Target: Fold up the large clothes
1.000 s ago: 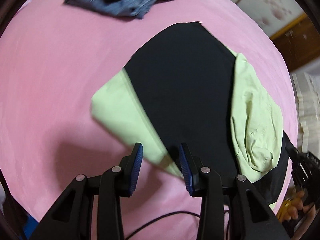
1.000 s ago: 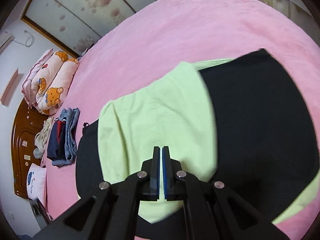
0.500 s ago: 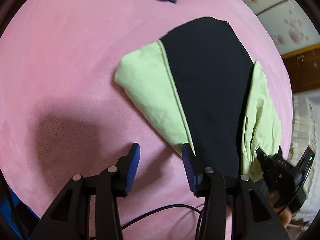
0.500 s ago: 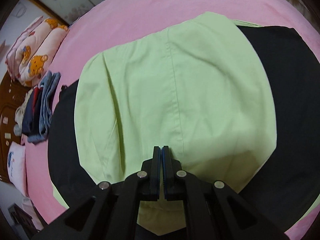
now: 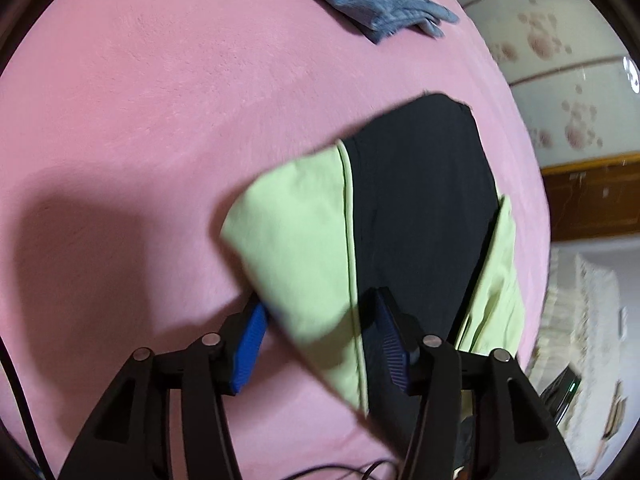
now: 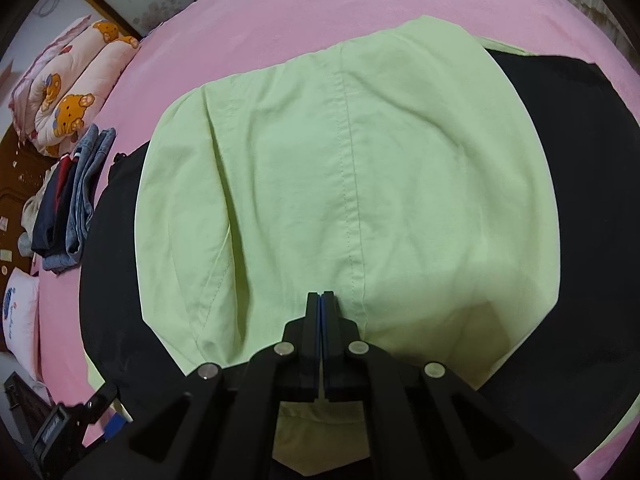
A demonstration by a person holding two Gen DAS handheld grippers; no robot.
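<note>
A large black and light-green garment lies partly folded on the pink bed [image 5: 140,120]. In the left wrist view its green corner [image 5: 296,240] reaches in between the fingers of my left gripper [image 5: 318,344]. The jaws are opening and the blue pads stand apart from the cloth on either side. The black panel [image 5: 420,200] runs to the right of it. In the right wrist view my right gripper [image 6: 322,298] is shut, its tips low over the near edge of the wide green panel [image 6: 340,180]. Black cloth [image 6: 580,180] surrounds that panel.
A stack of folded clothes with blue denim [image 5: 380,4] sits at the far side of the bed [image 6: 76,200]. Rolled bear-print quilts [image 6: 68,92] and a white pillow [image 6: 20,312] lie near the wooden headboard. A black cable [image 5: 340,472] trails under the left gripper.
The left gripper has sunk and closed in on the green corner, its jaws spreading wider around it. The right gripper has dropped close to the green panel and stays shut.
</note>
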